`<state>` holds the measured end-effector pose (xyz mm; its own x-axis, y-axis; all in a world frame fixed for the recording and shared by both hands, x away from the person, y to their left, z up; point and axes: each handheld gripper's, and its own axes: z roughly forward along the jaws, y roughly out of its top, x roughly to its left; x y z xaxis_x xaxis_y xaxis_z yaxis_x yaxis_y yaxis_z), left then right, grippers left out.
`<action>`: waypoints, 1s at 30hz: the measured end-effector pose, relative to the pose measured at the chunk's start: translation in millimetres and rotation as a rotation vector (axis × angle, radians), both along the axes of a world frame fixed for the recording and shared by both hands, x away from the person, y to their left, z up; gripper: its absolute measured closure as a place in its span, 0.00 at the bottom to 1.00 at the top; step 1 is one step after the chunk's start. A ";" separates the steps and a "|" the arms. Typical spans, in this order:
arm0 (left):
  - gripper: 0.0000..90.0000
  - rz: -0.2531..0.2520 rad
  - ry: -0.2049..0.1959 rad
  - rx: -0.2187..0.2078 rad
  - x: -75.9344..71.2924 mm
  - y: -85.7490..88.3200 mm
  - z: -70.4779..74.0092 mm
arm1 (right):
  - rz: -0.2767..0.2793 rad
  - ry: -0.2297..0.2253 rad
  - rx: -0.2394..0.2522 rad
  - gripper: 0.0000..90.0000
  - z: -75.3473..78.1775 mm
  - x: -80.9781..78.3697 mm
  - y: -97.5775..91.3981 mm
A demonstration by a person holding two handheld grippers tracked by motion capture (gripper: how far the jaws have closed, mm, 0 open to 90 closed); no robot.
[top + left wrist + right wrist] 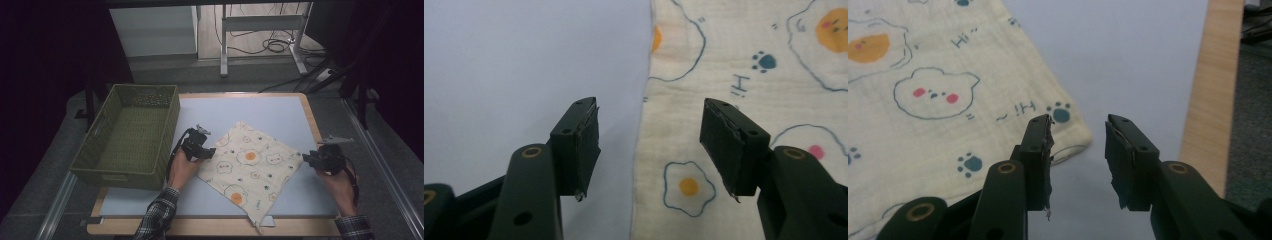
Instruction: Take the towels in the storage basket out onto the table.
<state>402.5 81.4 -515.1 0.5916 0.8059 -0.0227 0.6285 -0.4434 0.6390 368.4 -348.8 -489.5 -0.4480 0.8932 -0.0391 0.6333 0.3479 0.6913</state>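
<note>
The cream cloth printed with fried eggs and bears lies flat on the pale blue table, set cornerwise between the two grippers. The left gripper has its jaws apart with nothing gripped; the cloth's edge runs up through the gap between them, cloth beneath the right-hand jaw, bare table beneath the other. The right gripper has its jaws narrowly parted and empty, the cloth's rounded corner lying just beside the left-hand jaw. A green woven basket stands beyond the left gripper
</note>
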 end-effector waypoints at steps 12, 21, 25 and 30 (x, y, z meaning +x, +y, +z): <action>0.57 0.003 0.014 -0.014 -12.8 7.8 -4.0 | -0.004 0.025 0.062 0.65 -20.7 -3.8 7.1; 0.61 0.058 0.035 -0.025 -38.8 19.0 -13.4 | -0.029 0.014 0.039 0.70 -25.7 7.8 11.0; 0.90 0.058 0.038 -0.051 -43.6 23.9 -14.0 | -0.006 0.017 0.046 0.93 -25.3 10.0 12.9; 0.97 0.051 0.053 -0.056 -56.2 26.5 -12.9 | 0.010 0.019 0.017 0.97 -23.6 25.1 19.4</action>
<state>346.3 107.9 -528.0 0.5465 0.8317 -0.0981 0.6828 -0.3746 0.6272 393.4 -329.4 -513.1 -0.4577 0.8890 -0.0154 0.6425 0.3426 0.6854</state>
